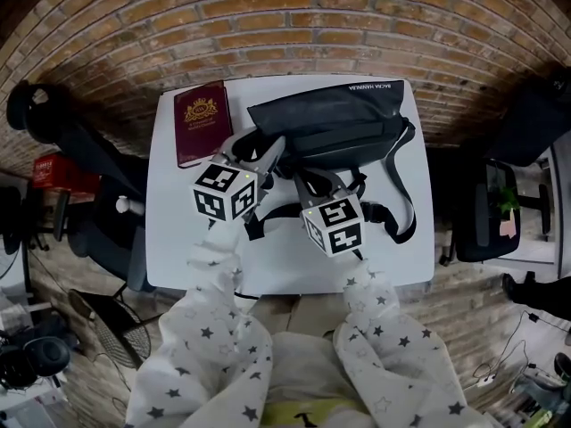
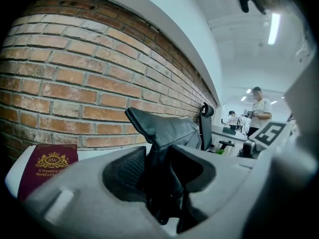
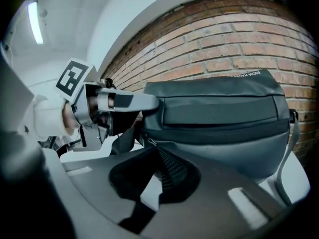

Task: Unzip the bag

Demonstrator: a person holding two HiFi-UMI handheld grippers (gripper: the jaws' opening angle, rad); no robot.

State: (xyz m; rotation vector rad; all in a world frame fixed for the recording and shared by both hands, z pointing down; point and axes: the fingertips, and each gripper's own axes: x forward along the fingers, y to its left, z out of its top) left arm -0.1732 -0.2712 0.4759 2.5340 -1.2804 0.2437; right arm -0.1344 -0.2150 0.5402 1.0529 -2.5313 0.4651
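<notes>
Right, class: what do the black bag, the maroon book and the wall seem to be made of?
Bag: probably matte woven synthetic fabric; it creases softly. Book: likely card or leatherette, slight sheen, gold emblem. Wall: rough red brick, pale mortar joints.

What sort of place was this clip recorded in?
Most likely a shared office or lab: a white table set against a brick wall, an office chair beside it, and, in the left gripper view, people standing under a ceiling strip light.
</notes>
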